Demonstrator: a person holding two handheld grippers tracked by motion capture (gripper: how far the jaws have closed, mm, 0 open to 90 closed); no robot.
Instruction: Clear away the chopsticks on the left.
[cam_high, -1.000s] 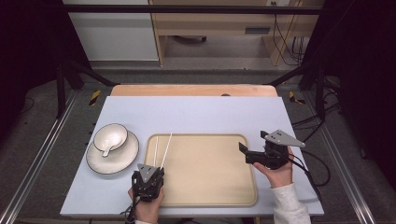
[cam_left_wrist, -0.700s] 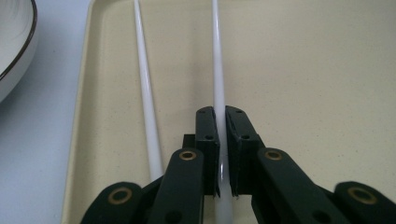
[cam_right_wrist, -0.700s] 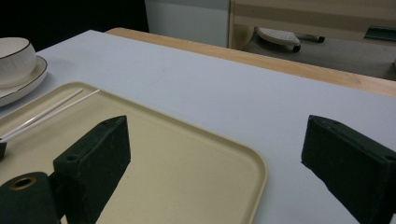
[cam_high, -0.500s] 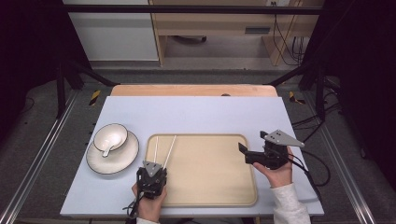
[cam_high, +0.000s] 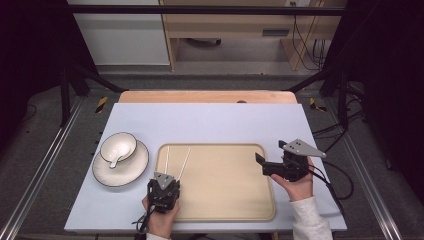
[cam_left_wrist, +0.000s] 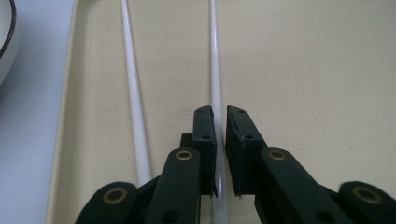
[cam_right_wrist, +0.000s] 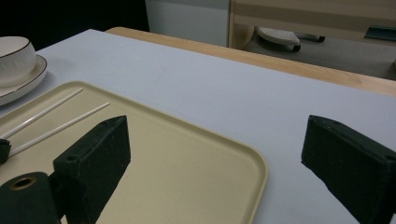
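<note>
Two white chopsticks lie side by side at the left end of a beige tray. My left gripper points away from me over the tray's near left corner. In the left gripper view, my left gripper has its pads closed narrowly around the right chopstick, which runs between them. The jaws have just eased apart a hair. The left chopstick lies free beside it. My right gripper is held above the tray's right edge, pointing left. Its jaws stand wide open and empty in the right gripper view.
A white bowl with a spoon in it sits on a dark-rimmed saucer, left of the tray on the pale blue table top. A wooden edge runs along the far side.
</note>
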